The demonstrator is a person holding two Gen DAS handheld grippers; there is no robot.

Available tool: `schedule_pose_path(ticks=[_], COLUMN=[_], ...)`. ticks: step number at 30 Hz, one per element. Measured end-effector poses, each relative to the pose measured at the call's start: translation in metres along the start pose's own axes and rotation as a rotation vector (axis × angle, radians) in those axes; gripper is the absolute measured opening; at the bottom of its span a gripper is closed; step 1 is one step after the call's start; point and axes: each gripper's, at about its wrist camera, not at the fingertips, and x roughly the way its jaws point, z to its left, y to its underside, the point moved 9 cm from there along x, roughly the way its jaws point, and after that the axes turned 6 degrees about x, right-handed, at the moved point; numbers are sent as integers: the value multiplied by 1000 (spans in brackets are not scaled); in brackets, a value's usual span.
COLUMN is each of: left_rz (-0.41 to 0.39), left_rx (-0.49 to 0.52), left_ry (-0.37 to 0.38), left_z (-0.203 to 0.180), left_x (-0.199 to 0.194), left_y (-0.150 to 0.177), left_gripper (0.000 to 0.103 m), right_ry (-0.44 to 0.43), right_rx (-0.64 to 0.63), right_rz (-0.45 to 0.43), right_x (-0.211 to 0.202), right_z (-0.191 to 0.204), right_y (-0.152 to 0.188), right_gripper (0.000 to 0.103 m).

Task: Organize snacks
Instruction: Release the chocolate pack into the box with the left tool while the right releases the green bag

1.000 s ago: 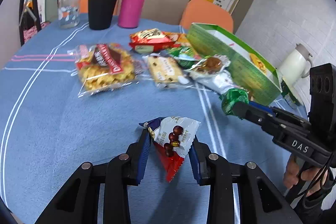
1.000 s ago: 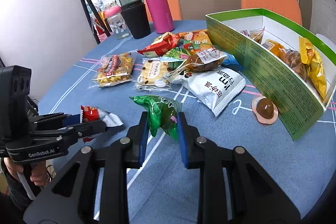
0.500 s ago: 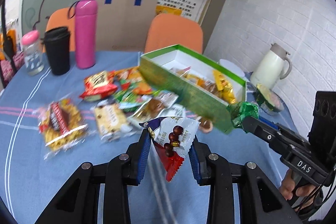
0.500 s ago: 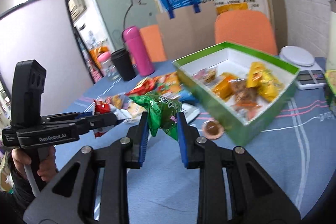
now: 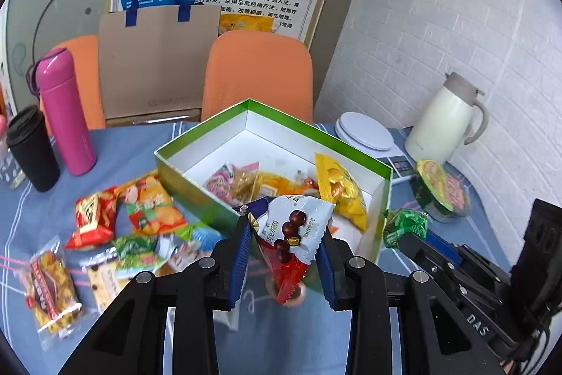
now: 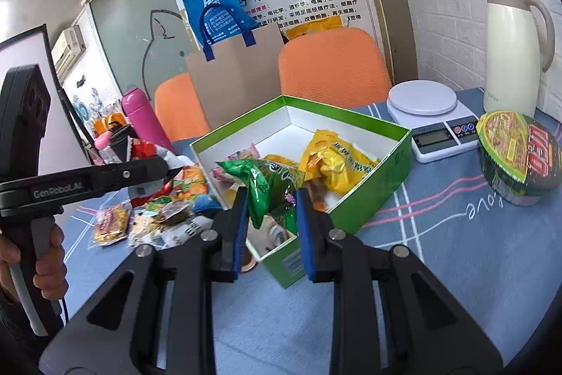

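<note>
Left wrist view takes in the blue cloth-covered table (image 5: 116, 143) with thin white and pink stripes, and on it the open green cardboard box with a white inside (image 5: 267, 115), set near the far right part. Behind the table stand two orange chairs, the nearer orange padded chair (image 5: 258, 76) just back of the box, with a brown paper bag with blue handles (image 5: 154, 65) beside it. At the right wall side are a cream thermal jug (image 5: 444, 118) and a white kitchen scale (image 5: 365, 130); a round green-lidded instant noodle bowl (image 6: 516, 157) sits near them. At the left stand a tall pink flask (image 5: 65, 115) and a black lidded cup (image 5: 31, 150). Inside the box lie several packets, a yellow crinkled snack bag (image 5: 339, 188) the plainest of them. Left of the box, loose on the cloth, is a heap of mixed snack packets (image 5: 119, 227).

Left gripper (image 5: 282, 255) has its blue-padded jaws closed partway on a white and red packet printed with chocolate balls (image 5: 291, 234), held upright in the air at the box's near wall. Right gripper (image 6: 270, 220) pinches a crumpled green foil snack bag (image 6: 270, 188) between its blue pads, raised over the near corner of the box. A hand (image 6: 42, 259) grips the left tool's handle in the right wrist view.
</note>
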Motion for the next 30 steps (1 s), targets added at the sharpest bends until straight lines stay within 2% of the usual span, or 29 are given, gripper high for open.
schedule_pose_path(ticks=[6, 9, 10, 11, 12, 13, 15, 17, 23, 26, 30], left_rz=[39, 53, 56, 55, 45, 20, -11, 3, -3, -21, -72], left_rx=[18, 19, 16, 11, 4, -7, -9, 0, 1, 5, 9], left_ry=[-1, 20, 25, 21, 8, -15, -36, -51, -56, -53, -100], left_z=[-15, -17, -17, -15, -12, -9, -5, -4, 0, 2, 16], left_x=[37, 51, 53, 54, 54, 52, 47, 47, 36, 17, -24], left_y=[-9, -7, -6, -4, -2, -2, 0, 2, 5, 4, 9], left_gripper=[35, 38, 51, 66, 85, 92, 93, 94, 94, 94, 94], right_ry=[38, 59, 76, 89, 95, 97, 110, 113, 84, 89, 104], right_rx=[-47, -110, -126, -134, -144, -150, -139, -103, -28, -29, -21], right_rz=[-10, -8, -7, -23, -48, -63, -63, -47, -15, -50, -141], right_x=[20, 30, 30, 28, 23, 21, 18, 18, 12, -1, -27], right_z=[-9, -11, -13, -15, -16, -18, -23, -30, -32, -26, -15], right_y=[-10, -9, -7, -6, -5, -4, -1, 2, 6, 0, -10], right_gripper=[30, 42, 61, 75, 79, 83, 87, 91, 92, 92, 92])
